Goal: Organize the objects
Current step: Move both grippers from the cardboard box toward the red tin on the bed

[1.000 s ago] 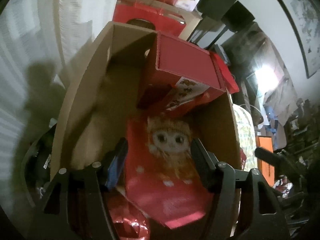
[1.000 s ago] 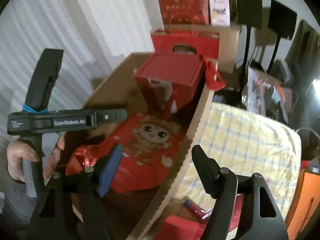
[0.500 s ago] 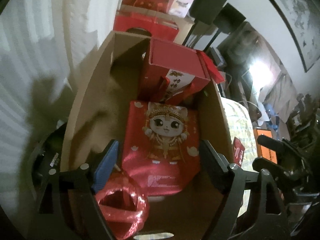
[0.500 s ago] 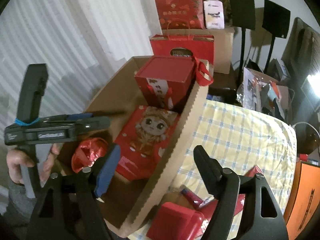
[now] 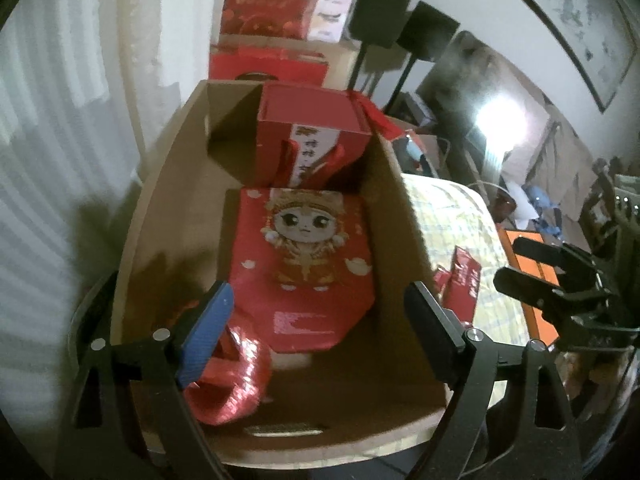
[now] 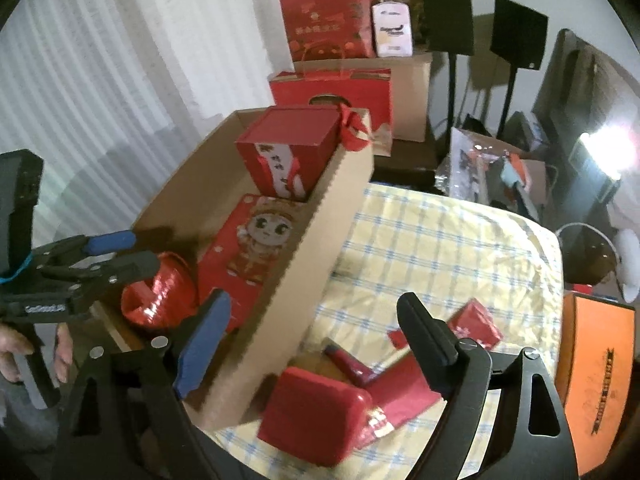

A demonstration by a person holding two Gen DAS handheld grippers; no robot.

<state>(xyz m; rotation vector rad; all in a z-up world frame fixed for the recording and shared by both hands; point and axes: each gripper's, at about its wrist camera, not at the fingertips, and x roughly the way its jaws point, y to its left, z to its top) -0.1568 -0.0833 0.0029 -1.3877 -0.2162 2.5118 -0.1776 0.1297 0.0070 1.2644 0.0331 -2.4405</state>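
One red packet (image 5: 304,276) lies flat, lengthwise along carton (image 5: 404,232).

Room was dim overall, both views grainy and soft. Main light was a blown-out white lamp glare (image 5: 500,120) at right in the left wrist view, same hotspot (image 6: 608,152) far right in the right wrist view; detail around it washed out. Pale pleated curtain (image 5: 48,128) caught hard dark shadows at left. Inside of the brown cardboard box (image 5: 172,216) was shadowed along its left wall. Shiny red foil ribbon roll (image 5: 236,376) was smeared with blur. Heavy fisheye bending, black vignette at the corners. Yellow checked tablecloth (image 6: 440,248) was evenly lit, sharper than the near foreground.
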